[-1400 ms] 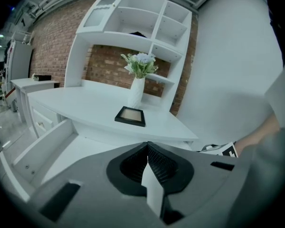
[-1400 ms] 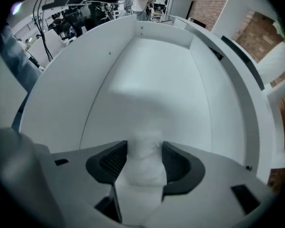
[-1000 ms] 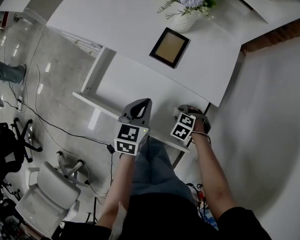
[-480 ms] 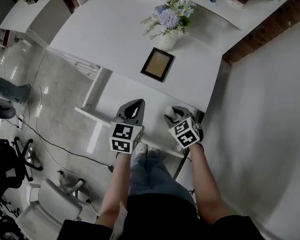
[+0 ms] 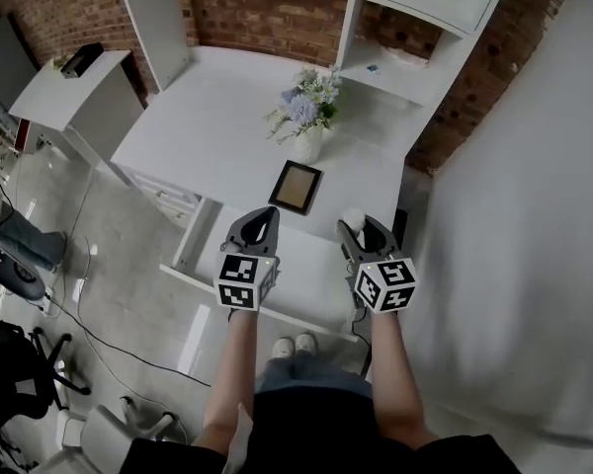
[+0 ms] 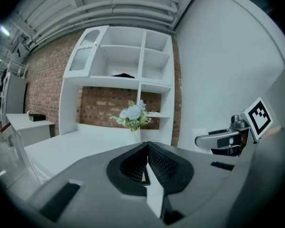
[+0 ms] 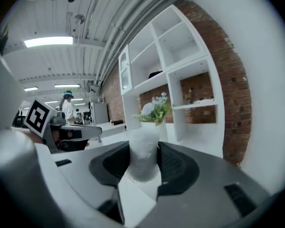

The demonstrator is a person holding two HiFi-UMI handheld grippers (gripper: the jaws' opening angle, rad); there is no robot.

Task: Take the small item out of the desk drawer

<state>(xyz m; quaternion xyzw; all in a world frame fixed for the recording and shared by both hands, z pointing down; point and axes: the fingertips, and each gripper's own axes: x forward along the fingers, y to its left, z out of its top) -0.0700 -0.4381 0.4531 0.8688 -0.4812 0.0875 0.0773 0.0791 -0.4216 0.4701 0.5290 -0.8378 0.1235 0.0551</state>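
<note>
Right gripper [image 5: 359, 231] fingers clamp the white fluffy ball [image 7: 143, 151], which protrudes at the fingertips; bare bench [image 5: 208, 126] lies at 12 o'clock; left gripper [image 5: 260, 217] fingers together, empty

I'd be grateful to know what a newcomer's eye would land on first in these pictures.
Most likely the fluffy white ball pinched in the right gripper, held in front of the white desk. Next, the vase of blue and white flowers on the desk, with a dark picture frame just in front of it. The left gripper alongside is shut and empty.
</note>
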